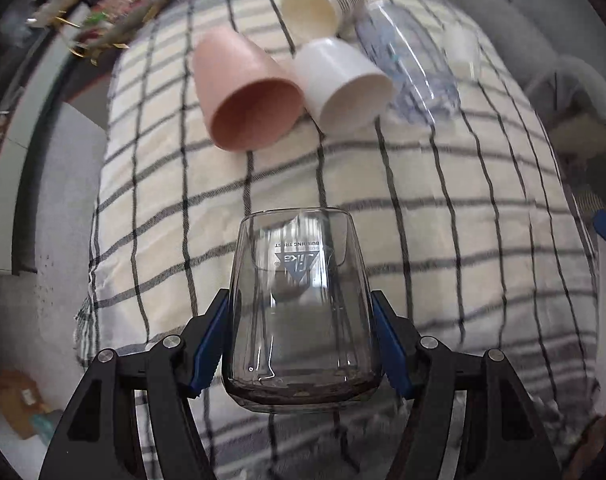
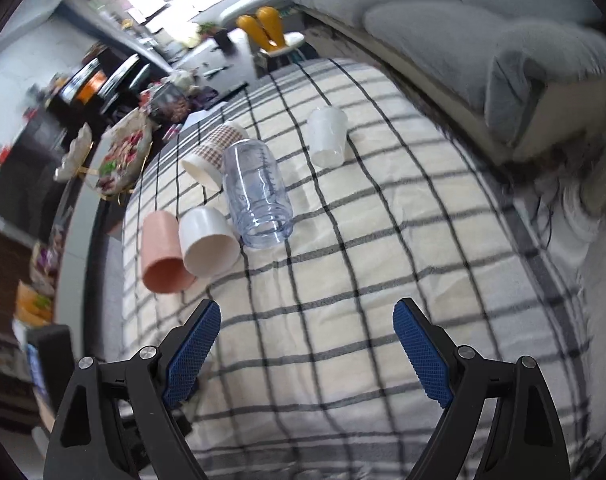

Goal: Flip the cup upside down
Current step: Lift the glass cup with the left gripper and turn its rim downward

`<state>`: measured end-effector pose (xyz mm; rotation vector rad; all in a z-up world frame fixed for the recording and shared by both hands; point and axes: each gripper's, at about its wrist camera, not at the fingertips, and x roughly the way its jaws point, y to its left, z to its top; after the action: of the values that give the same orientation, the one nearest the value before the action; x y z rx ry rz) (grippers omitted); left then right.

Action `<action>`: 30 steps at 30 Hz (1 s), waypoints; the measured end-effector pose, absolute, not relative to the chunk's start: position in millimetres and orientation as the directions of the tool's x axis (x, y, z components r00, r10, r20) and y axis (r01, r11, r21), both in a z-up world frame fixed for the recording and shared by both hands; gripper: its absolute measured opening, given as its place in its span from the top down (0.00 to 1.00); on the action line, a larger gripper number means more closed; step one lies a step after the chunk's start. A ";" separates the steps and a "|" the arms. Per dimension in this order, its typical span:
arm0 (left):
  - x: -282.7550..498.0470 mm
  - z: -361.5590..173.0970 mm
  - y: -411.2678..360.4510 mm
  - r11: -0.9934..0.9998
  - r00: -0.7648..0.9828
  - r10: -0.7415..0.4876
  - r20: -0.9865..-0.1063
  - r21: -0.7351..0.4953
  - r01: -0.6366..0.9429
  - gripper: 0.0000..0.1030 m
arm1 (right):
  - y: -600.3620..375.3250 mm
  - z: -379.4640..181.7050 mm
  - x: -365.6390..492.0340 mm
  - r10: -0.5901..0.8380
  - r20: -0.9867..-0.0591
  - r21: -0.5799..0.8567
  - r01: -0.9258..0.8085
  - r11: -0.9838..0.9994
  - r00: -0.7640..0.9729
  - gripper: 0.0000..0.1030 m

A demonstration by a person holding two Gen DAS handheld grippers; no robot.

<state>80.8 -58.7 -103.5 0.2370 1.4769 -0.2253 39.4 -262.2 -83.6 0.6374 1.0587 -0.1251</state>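
Observation:
My left gripper [image 1: 301,340] is shut on a clear glass cup [image 1: 299,304] with a printed logo. Its thick base is near the camera and its mouth points away, over the checked cloth [image 1: 443,200]. My right gripper [image 2: 307,344] is open and empty above the same cloth [image 2: 383,280]. A pink cup [image 1: 243,92] [image 2: 161,254], a white cup [image 1: 339,84] [image 2: 207,246] and a clear plastic jar [image 1: 407,60] [image 2: 259,196] lie on their sides farther off. The glass cup does not show in the right wrist view.
A checked-sleeve paper cup [image 2: 215,152] [image 1: 315,8] lies on its side and a small white cup [image 2: 327,136] stands mouth down. A grey sofa [image 2: 483,40] runs along the right. Cluttered shelves [image 2: 103,120] stand at left.

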 end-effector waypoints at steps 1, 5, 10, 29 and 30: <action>85.1 -102.5 -60.5 0.953 0.048 0.003 -0.999 0.018 0.302 0.36 | -262.5 -82.9 42.6 0.217 -0.841 0.441 0.394 0.807 0.496 0.14; 106.1 -100.8 -74.0 0.932 -0.080 0.040 -0.996 0.008 0.363 0.36 | -262.9 -83.8 56.6 0.254 -0.843 0.463 0.400 0.791 0.473 0.14; 125.2 -118.5 -87.3 0.924 -0.258 0.087 -0.962 -0.019 0.381 0.35 | -264.9 -91.6 75.7 0.293 -0.851 0.477 0.409 0.778 0.437 0.14; 150.3 -145.4 -95.1 0.914 -0.325 0.179 -0.929 0.034 0.404 0.34 | -282.6 -116.6 111.6 0.342 -0.851 0.506 0.452 0.735 0.398 0.14; 155.2 -140.6 -96.8 0.915 -0.318 0.176 -0.931 0.036 0.401 0.31 | -281.7 -115.3 110.9 0.339 -0.851 0.505 0.449 0.737 0.400 0.14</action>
<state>155.2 -96.8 -140.6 0.4230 1.9023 -0.2384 110.9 -281.7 -115.3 0.7864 1.1922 -0.0791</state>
